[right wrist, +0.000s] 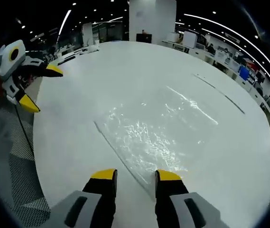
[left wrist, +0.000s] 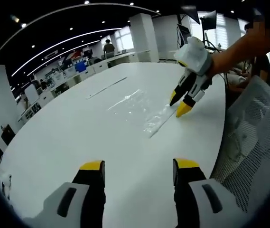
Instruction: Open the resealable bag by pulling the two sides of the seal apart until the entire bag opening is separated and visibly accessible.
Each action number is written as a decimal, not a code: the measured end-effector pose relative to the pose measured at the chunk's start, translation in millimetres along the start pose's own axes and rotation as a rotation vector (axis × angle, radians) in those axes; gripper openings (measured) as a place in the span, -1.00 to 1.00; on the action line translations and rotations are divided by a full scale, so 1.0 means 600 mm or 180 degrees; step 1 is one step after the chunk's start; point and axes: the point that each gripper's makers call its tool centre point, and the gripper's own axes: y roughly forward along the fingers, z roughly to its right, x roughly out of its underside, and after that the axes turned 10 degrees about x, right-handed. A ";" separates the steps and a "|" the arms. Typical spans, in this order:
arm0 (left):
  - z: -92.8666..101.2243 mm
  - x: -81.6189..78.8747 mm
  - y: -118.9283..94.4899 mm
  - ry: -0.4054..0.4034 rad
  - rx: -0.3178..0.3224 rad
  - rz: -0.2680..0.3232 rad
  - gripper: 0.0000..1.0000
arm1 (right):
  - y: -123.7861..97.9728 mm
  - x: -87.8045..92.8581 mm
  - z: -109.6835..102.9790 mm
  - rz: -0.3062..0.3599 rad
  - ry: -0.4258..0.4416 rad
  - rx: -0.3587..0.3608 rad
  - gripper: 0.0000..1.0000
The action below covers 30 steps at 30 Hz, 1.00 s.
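My right gripper [right wrist: 135, 176] has its yellow-tipped jaws spread and holding nothing, poised over the near end of the clear, crinkled plastic resealable bag [right wrist: 146, 135]; I think one tip is at the seal strip, though the glare makes contact hard to judge. My left gripper [left wrist: 139, 166] is just as wide apart and holds nothing, hovering above bare white desk [left wrist: 68, 142] well short of the bag. The bag lies flat on the desk, close to the edge beside the white mesh chair [left wrist: 256, 142], its seal strip running along that side. To do this well, I should have each gripper pinch one lip of the seal at the same spot, then draw them apart evenly along the whole strip.
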 end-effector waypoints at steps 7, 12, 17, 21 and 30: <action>0.005 -0.001 0.001 0.0057 0.0049 -0.0018 0.08 | -0.002 -0.001 -0.017 0.0007 -0.0280 -0.0087 -0.83; 0.009 0.002 0.003 0.0071 0.0084 -0.0054 0.06 | -0.005 0.001 -0.026 0.0007 -0.0408 -0.0148 -0.97; 0.019 0.003 0.007 0.0085 0.0143 -0.0059 0.05 | -0.009 0.003 -0.033 -0.0005 -0.0437 -0.0206 -1.00; 0.024 0.004 0.010 0.0121 0.0180 -0.0084 0.04 | -0.019 0.001 -0.040 0.0000 -0.0468 -0.0272 -1.00; 0.027 -0.001 0.016 0.0114 0.0206 -0.0058 0.05 | -0.050 -0.012 -0.057 0.0116 -0.0692 -0.0411 -1.00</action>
